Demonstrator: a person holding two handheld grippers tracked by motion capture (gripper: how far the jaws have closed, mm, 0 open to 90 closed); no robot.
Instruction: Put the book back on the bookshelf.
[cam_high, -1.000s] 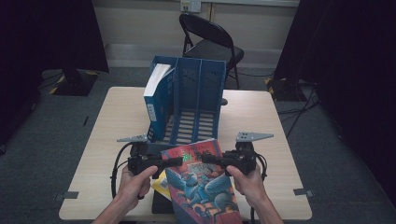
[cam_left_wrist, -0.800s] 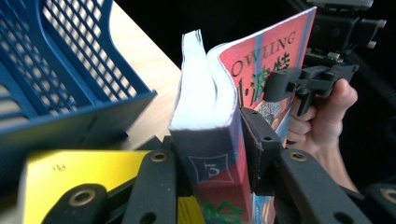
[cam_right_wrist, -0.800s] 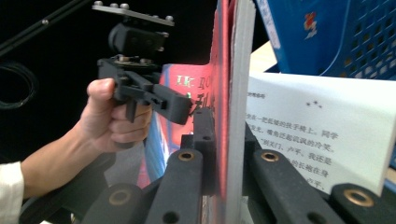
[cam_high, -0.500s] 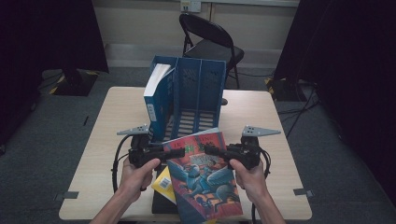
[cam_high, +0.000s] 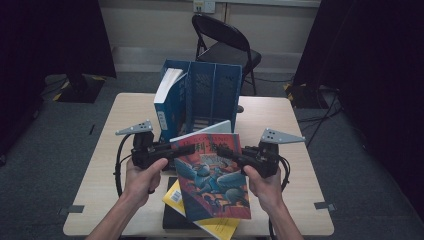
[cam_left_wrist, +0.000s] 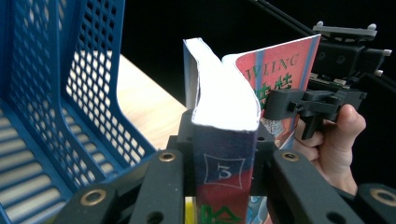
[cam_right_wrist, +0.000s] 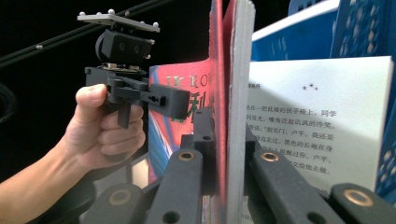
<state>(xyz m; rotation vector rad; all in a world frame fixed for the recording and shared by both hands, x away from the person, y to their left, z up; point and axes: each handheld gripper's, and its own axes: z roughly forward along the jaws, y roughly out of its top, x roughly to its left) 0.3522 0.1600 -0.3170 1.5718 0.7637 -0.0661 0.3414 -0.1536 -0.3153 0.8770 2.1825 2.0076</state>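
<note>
Both grippers hold one paperback: the left gripper (cam_high: 172, 148) is clamped on the spine edge of the red-covered book (cam_high: 212, 175), its jaws having just been closing onto that edge, and the right gripper (cam_high: 227, 152) is clenched on the opposite, page-side edge. With the blue file rack (cam_high: 215, 92) as landmark, the book hangs tilted in the air just in front of the rack, lifted off the table (cam_high: 280, 125). Beneath the book lie a yellow book (cam_high: 175, 196) and a black book (cam_high: 172, 220), stacked, farther from the rack. A blue-and-white binder (cam_high: 165, 100) stands in the rack's leftmost slot. Behind the rack stands a folding chair (cam_high: 222, 42)
</note>
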